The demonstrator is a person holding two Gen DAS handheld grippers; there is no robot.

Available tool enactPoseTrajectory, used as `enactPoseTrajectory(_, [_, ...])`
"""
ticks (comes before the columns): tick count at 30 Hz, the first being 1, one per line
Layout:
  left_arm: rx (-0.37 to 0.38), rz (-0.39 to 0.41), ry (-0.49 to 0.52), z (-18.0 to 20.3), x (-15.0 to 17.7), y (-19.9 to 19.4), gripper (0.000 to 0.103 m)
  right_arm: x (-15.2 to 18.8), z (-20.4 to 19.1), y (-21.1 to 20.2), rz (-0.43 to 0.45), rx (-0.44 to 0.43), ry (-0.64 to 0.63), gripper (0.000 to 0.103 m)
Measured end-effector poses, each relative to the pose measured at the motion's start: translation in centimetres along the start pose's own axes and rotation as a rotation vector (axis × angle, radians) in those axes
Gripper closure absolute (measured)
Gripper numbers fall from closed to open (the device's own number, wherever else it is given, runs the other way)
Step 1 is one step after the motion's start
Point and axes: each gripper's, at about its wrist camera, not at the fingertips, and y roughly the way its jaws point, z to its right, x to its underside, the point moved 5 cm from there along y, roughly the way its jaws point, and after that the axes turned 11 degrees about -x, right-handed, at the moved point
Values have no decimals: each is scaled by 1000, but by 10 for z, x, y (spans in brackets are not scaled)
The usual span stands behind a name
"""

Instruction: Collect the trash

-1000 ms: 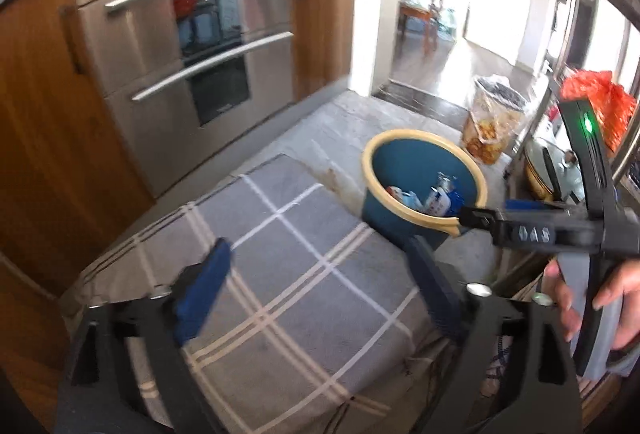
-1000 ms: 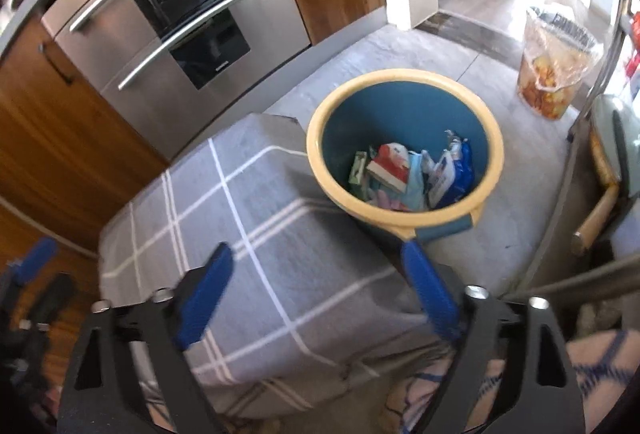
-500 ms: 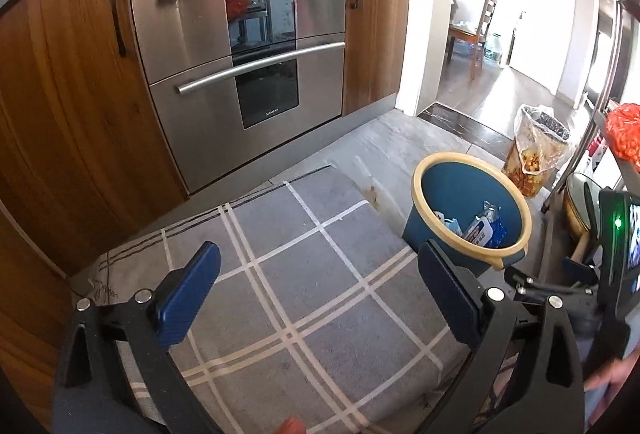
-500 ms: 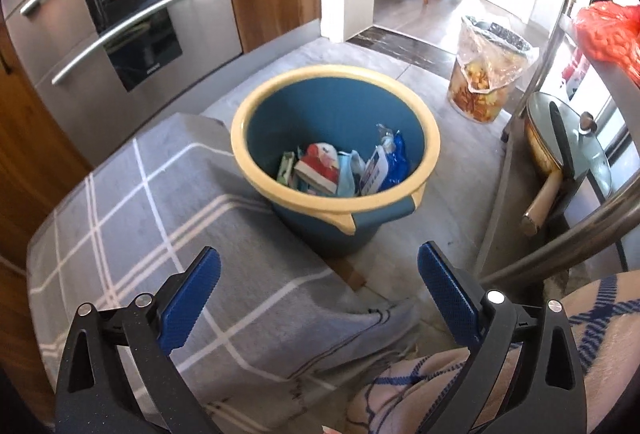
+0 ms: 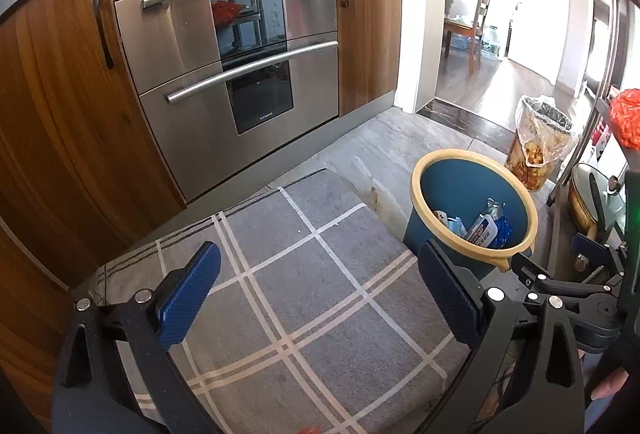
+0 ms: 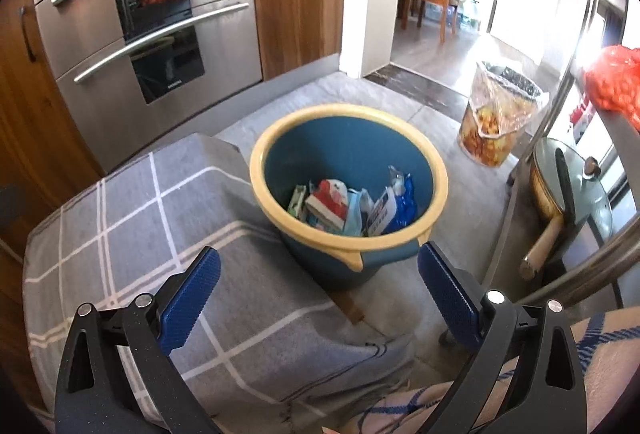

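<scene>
A blue bin with a cream rim stands on the kitchen floor beside a grey checked cloth. Inside lie several wrappers and packets. My right gripper hangs open just short of the bin's near rim, nothing between its blue pads. Over the grey cloth my left gripper is open and empty too, the bin ahead to its right. The other gripper tool shows at the right edge of the left wrist view.
A steel oven and wooden cabinets stand to the left. A clear bag-lined bin of food scraps sits by the doorway. A lidded pan and a metal rack with an orange bag are at right.
Both grippers have pulled back and tilted up, so more of the oven and doorway shows. The bin now sits farther from the right gripper. Both stay open and empty.
</scene>
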Motion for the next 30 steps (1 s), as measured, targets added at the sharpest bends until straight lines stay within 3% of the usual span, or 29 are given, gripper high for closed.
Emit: enactPoseTrajectory(30, [21, -22, 33, 8, 5, 3, 5, 0, -3, 1, 3, 12, -9, 5])
